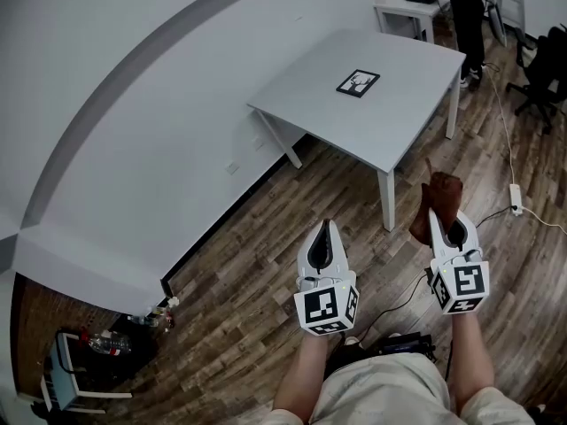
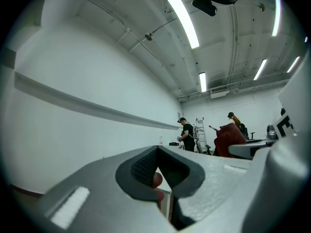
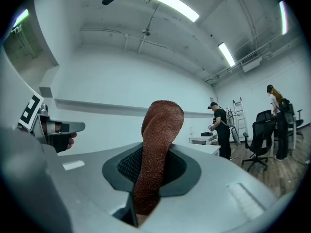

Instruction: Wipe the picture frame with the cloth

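The wiping has not begun; judging by the distance, this is the approach step. The right gripper (image 1: 435, 214) has its jaws clamped on a rust-brown terry cloth (image 3: 158, 144), which sticks up out of them in a folded tongue. The left gripper (image 1: 325, 228) has its jaws pressed together with nothing between them. The small black-edged picture frame (image 1: 358, 82), with a pale print inside, lies flat near the middle of the grey rectangular table (image 1: 403, 127), well apart from both grippers across a stretch of wood-plank floor (image 1: 266, 264). The next move probably calls for walking up to the table's near side and lowering the cloth onto the frame. The empty gripper is free to steady the frame so that it does not slide. A white power strip (image 1: 515, 199) and its cable lie on the floor to the right of the table leg, a likely trip hazard if the route drifts that way. Farther off, a person in dark clothes (image 1: 464, 3) stands by a small white side table (image 1: 403, 10), and a black office chair (image 1: 540, 69) sits at the right edge; neither blocks the way.
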Available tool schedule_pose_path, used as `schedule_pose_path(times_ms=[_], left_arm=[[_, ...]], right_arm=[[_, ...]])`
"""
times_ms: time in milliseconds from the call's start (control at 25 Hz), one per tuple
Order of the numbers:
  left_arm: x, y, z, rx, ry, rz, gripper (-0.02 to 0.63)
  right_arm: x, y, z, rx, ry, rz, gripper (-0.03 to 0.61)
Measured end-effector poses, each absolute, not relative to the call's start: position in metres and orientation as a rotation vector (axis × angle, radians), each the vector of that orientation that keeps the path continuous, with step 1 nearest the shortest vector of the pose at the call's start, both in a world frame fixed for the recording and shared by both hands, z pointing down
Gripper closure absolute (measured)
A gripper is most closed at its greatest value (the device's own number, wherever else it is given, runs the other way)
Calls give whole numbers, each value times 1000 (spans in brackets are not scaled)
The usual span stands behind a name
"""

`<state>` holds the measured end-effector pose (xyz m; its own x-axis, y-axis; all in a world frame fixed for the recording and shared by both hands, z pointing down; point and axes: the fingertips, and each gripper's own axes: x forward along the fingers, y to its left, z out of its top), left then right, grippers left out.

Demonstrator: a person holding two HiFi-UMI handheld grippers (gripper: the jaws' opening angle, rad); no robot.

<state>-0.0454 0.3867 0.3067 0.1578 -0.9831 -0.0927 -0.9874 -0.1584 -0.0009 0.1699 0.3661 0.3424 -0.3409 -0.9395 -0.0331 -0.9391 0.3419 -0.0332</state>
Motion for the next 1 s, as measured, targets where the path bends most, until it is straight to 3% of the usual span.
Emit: schedule_pose_path(times_ms=[1000], left_arm=[[-42, 302, 317, -2362, 1967, 118, 614]], right_arm=[[161, 286, 360, -1803, 2570, -22, 483]])
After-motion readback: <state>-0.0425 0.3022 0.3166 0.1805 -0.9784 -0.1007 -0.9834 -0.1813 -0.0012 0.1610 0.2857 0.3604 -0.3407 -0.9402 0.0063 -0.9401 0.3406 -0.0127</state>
